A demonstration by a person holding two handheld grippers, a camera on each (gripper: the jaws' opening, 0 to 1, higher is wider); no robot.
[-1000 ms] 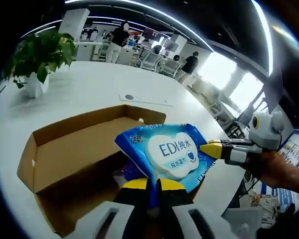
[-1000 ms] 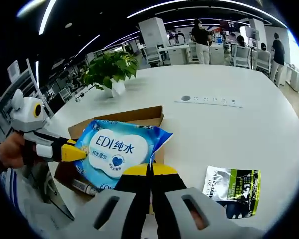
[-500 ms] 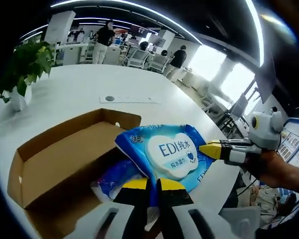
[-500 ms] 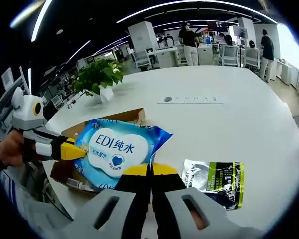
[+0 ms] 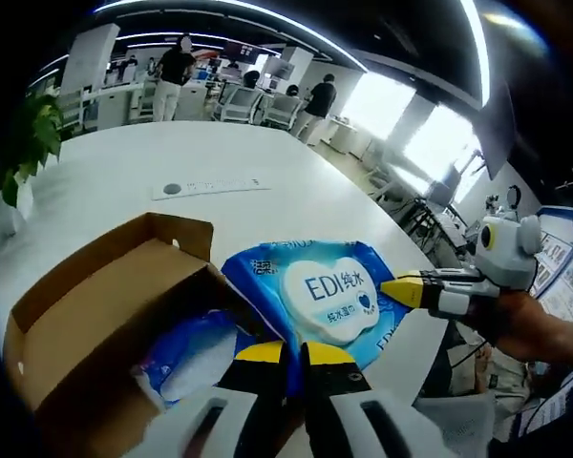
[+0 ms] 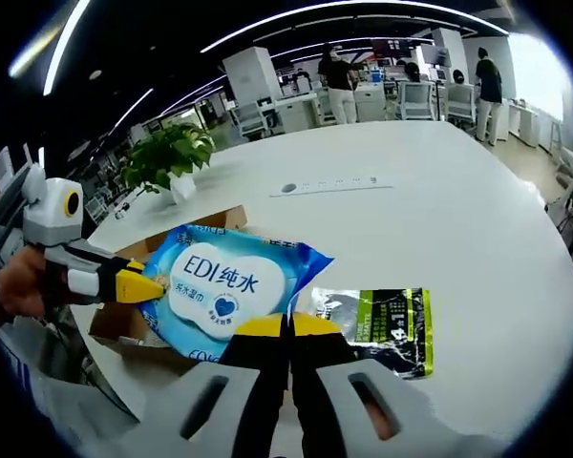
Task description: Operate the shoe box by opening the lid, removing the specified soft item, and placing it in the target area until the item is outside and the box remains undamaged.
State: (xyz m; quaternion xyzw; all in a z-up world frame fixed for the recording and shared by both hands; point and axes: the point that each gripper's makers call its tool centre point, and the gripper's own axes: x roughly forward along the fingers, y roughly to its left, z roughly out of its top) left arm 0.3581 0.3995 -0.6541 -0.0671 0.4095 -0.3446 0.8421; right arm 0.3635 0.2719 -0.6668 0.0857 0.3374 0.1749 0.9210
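The left tongs (image 5: 293,355) are being pressed together on the lower edge of the blue wet-wipe pack (image 5: 325,296), and the right tongs (image 6: 288,329) are being pinched shut on another edge of the same pack (image 6: 224,286). In the left gripper view the right tongs (image 5: 401,289) are seen coming in from the side with their yellow tips touching the pack's edge; in the right gripper view the left tongs (image 6: 138,284) are seen doing likewise from the opposite side.

The pack is being held up clear of the open cardboard shoe box (image 5: 95,296), above the box's near corner, so the item is judged to be out of the box already. It is being carried flat, its white label facing the cameras.

The pack is judged to be light, soft and pliable, with a glossy film skin that is likely to be slippery; its crimped seam edges are judged the best places to be gripped, since the filled middle would bulge and slide. A firm squeeze is unlikely to harm it.

Inside the box, a second blue-and-white soft packet (image 5: 196,348) is lying against the floor. Beside the box on the white bench (image 6: 439,219), a green-and-black foil pouch (image 6: 382,324) is lying flat. Beyond the box, a potted plant (image 6: 167,157) is standing on the bench.
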